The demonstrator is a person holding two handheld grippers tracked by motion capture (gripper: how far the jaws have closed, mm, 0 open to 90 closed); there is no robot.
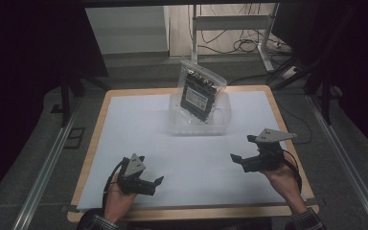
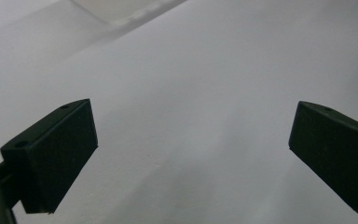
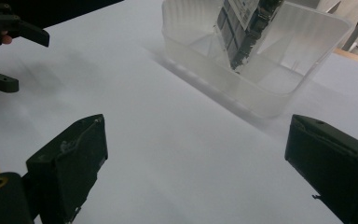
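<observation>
Right now I am holding both tools low over the white table sheet (image 1: 139, 124), each with its jaws spread wide and gripping nothing. My left gripper (image 1: 155, 184) is hovering near the front edge at about seven o'clock on the table, and my right gripper (image 1: 242, 151) is sitting at about four o'clock. The clear plastic bin (image 1: 223, 117) is standing toward twelve o'clock, well apart from both. Inside it the bagged circuit board (image 1: 199, 93) is leaning upright, its long axis rising out of the bin and tipping toward the far left, top edge above the rim. From my right gripper it is lying at roughly eleven o'clock; from my left, at about one o'clock. I am judging the right gripper nearer, and it is already pointing toward the bin (image 3: 261, 93), where the board (image 3: 244, 35) shows ahead.
</observation>
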